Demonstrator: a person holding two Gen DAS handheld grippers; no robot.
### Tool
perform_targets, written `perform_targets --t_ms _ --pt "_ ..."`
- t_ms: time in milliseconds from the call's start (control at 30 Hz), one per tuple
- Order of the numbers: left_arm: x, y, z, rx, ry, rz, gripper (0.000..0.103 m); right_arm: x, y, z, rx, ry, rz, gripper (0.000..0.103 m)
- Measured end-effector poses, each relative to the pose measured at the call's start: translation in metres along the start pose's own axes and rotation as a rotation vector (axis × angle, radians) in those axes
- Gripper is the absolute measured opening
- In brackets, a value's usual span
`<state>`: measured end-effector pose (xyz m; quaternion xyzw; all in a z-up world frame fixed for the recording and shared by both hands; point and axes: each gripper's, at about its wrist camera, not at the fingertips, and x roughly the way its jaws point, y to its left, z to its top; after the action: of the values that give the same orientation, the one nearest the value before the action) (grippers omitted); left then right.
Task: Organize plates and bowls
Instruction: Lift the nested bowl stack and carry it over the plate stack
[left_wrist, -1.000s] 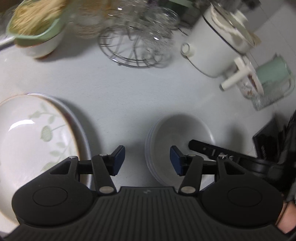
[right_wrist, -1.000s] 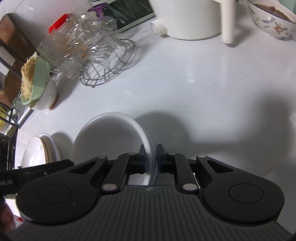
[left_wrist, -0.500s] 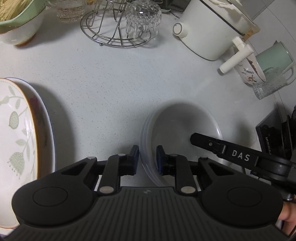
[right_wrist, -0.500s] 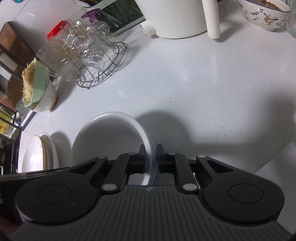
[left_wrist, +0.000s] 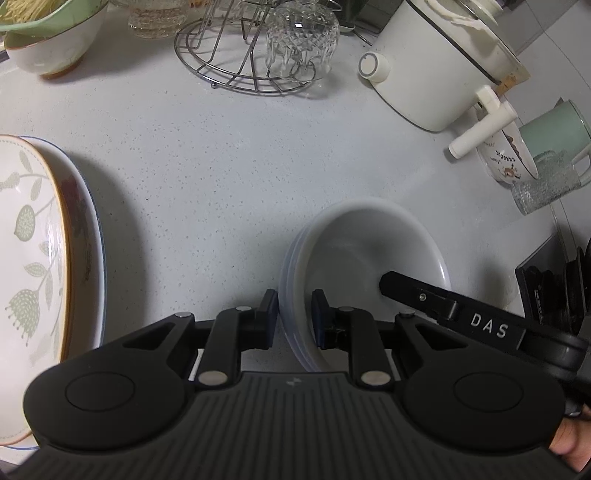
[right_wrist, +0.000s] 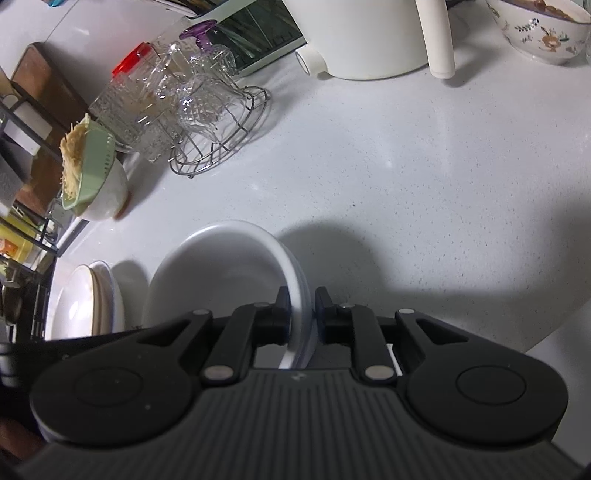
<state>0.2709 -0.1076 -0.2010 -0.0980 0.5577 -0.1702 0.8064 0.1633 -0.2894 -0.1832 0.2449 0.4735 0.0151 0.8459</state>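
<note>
A stack of white bowls (left_wrist: 362, 240) sits on the grey counter. My left gripper (left_wrist: 294, 314) is shut on the stack's left rim. My right gripper (right_wrist: 301, 314) is shut on the opposite rim of the same bowls (right_wrist: 221, 266); its finger (left_wrist: 417, 295) reaches into the bowl in the left wrist view. A stack of plates (left_wrist: 33, 258), the top one with a green leaf pattern, lies at the left, and shows in the right wrist view (right_wrist: 85, 299) left of the bowls.
At the back stand a wire rack with glasses (left_wrist: 258, 55), a white pot with a handle (left_wrist: 436, 66), a green strainer of noodles in a bowl (left_wrist: 51, 33), a flowered bowl (left_wrist: 506, 158) and a green mug (left_wrist: 554, 133). The counter edge (right_wrist: 546, 332) runs at the right.
My left gripper moved right to the bowls and shut on their left rim. My right gripper stayed shut on the other rim.
</note>
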Motion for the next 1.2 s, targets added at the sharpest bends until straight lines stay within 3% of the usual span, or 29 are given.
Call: perform_targets --t_ms 267,333,633,1200 --pt "-0.021 0.005 0.004 -0.005 0.065 -0.018 0.023 -0.014 0.012 -0.005 0.036 0.004 -0.009 0.017" --pt "-0.033 -0.001 0.006 0.036 0.068 -0.016 0.023 -0.023 0.016 -0.007 0.047 0.009 -0.006 0.017" --pt "-0.074 -0.005 0.009 0.014 0.075 -0.056 0.023 -0.065 0.031 -0.009 0.096 -0.025 0.0 0.017" --pt "-0.143 0.015 -0.004 -0.022 0.055 -0.042 0.023 -0.102 0.077 -0.024 0.086 -0.004 0.012 0.017"
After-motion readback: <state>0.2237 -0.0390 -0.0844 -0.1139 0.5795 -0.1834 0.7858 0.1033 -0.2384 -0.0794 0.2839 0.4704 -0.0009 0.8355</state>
